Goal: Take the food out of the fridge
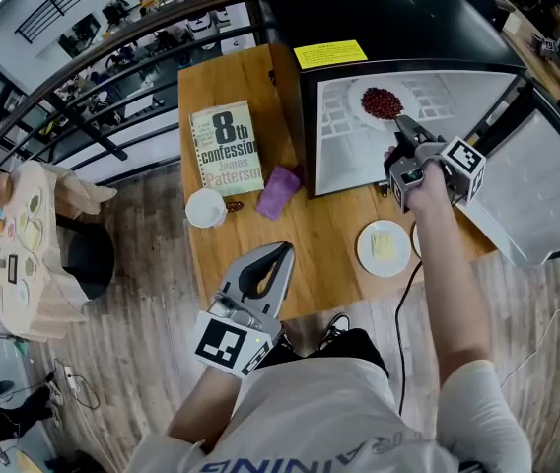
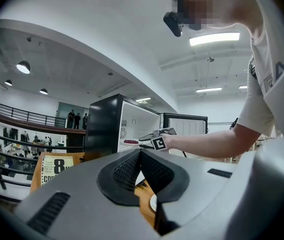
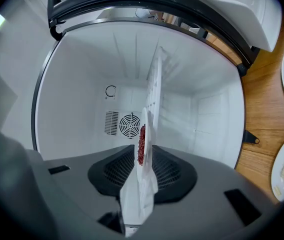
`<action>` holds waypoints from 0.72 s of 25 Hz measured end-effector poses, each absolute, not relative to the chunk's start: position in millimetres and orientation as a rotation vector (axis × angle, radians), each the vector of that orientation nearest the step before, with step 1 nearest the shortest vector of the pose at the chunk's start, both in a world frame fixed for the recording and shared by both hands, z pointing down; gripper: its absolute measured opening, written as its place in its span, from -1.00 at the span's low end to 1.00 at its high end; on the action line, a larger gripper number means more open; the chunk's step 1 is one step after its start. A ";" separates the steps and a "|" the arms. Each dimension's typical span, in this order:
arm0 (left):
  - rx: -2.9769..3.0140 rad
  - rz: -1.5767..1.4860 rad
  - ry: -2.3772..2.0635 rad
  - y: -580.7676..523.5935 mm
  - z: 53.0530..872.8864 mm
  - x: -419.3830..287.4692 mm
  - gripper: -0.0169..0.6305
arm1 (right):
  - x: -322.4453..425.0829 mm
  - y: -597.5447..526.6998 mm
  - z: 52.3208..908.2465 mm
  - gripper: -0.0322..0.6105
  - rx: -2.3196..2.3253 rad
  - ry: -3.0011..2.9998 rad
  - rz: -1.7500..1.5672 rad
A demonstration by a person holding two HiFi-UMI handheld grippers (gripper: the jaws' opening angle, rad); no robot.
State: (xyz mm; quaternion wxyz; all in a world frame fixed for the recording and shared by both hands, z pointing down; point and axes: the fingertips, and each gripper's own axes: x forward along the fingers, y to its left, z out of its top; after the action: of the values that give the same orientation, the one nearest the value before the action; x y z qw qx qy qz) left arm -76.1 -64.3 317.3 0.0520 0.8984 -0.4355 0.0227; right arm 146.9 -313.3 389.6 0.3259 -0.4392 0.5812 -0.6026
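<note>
The black fridge [image 1: 379,8] stands open in the upper right of the head view, at the back of a wooden table [image 1: 250,77]. Its door [image 1: 541,200] is swung out toward the right edge. On the white shelf inside sits 1 white plate [image 1: 358,103] with a heap of small red food [image 1: 382,102], just left of centre along the top of the opening.

The right gripper [image 1: 405,126] reaches into the fridge from the lower right and meets the near rim of that plate. In the right gripper view the plate runs edge-on up the middle of the frame, with 1 jaw on each side of it. The jaws stand partly apart around the rim and are not clamped on it. The plate rests on the shelf.

The left gripper [image 1: 278,254] is at lower centre, over the near edge of the table. Its 2 jaws are pressed together with nothing between them.

On the table, a book [image 1: 227,147] lies at upper left. A white cup [image 1: 205,207] is just below it and a purple cloth [image 1: 279,192] is to the cup's right. A second plate with pale slices [image 1: 384,248] sits in front of the fridge, beside the right forearm.
</note>
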 end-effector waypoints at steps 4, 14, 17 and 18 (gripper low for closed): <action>2.726 0.071 -1.328 -63.2 319.9 -77.6 -0.92 | 144.7 -315.9 393.1 -0.58 -1.142 1.511 -1.595; 2.713 0.086 -1.342 -61.6 324.2 -85.3 -0.92 | 145.6 -313.1 398.0 -0.72 -1.165 1.497 -1.621; 2.717 0.084 -1.340 -60.4 323.1 -86.3 -0.92 | 145.8 -310.4 395.1 -0.77 -1.159 1.497 -1.616; 2.720 0.083 -1.338 -59.7 322.5 -86.1 -0.92 | 146.2 -309.0 395.0 -0.77 -1.156 1.495 -1.616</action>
State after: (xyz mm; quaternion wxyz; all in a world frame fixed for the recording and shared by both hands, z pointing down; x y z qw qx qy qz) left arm -86.1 -59.7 322.5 0.0546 0.8956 -0.4407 0.0272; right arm 146.2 -309.0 395.0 0.3219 -0.4401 0.5692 -0.6153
